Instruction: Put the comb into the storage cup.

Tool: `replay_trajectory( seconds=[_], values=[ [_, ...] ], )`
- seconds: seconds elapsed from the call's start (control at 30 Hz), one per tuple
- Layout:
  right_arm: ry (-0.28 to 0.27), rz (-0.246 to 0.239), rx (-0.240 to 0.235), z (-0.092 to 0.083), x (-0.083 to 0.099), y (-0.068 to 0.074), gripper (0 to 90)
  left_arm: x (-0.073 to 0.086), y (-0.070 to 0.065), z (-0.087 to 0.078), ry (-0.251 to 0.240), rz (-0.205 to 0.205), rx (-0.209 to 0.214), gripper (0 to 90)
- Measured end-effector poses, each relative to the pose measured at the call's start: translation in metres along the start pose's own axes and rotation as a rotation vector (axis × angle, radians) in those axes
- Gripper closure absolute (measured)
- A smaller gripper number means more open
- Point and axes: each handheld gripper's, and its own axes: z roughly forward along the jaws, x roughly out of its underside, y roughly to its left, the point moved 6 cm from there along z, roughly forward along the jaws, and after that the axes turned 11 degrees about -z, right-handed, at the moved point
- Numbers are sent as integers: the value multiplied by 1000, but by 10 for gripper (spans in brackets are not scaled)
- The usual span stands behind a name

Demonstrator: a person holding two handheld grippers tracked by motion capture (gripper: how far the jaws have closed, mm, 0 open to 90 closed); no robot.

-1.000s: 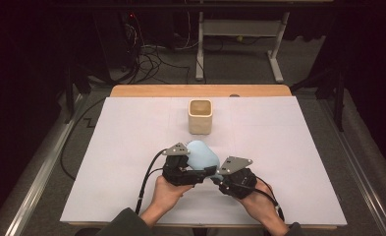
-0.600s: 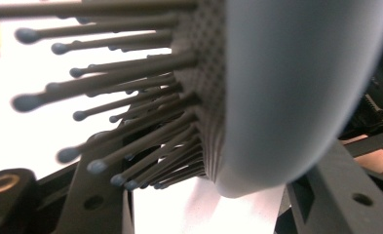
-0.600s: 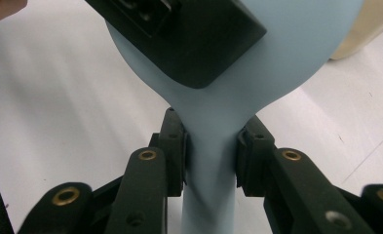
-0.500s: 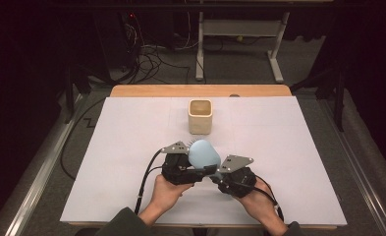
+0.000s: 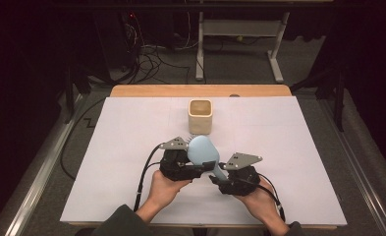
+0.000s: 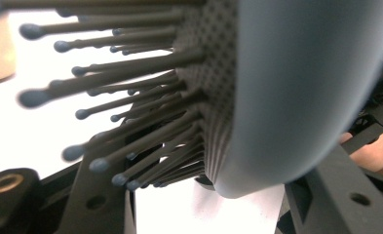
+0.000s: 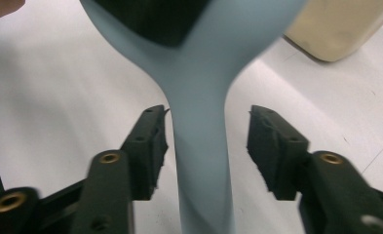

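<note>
Since a second ago: hairbrush [image 5: 203,152] lifted slightly and turned so the pale blue back of its head faces up and toward the camera in the high view; head clamped by left gripper [image 5: 180,164], whose jaws have just been closing to their tightest; right gripper [image 5: 225,178] just been opening, jaws now apart.

Hairbrush: pale, matte blue plastic, oval paddle head narrowing smoothly into a slim round handle. In the left gripper view, smooth rounded back [image 6: 301,87] on the right, dark dotted cushion and long dark bristles with small ball tips fanning out to the left. Left gripper pressing on the head across bristle side and back.

In the right gripper view, handle [image 7: 201,156] running straight up between the two black pads, a clear gap on the right side, left pad just beside the handle, touching or not hard to tell. Right gripper [image 7: 206,146] spread, holding nothing firmly.

Brush held above the white table cover [image 5: 122,147], near the person's edge, between the two hands. Beige square cup [image 5: 200,116] standing upright farther back, apart from the brush head.
</note>
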Motion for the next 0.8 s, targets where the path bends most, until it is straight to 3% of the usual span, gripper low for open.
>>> replay_trajectory(
  seconds=[0.1, 0.27, 0.8],
  values=[
    [-33, -3, 19, -1, 3, -3, 392, -2, 2, -3, -9, -1, -9, 530],
    [-44, 23, 31, -5, 13, -10, 328, -5, 6, -9, -15, -5, -25, 530],
    [-70, 132, 84, -34, 59, -29, 328, -20, 10, -24, -31, 5, -65, 530]
  ],
)
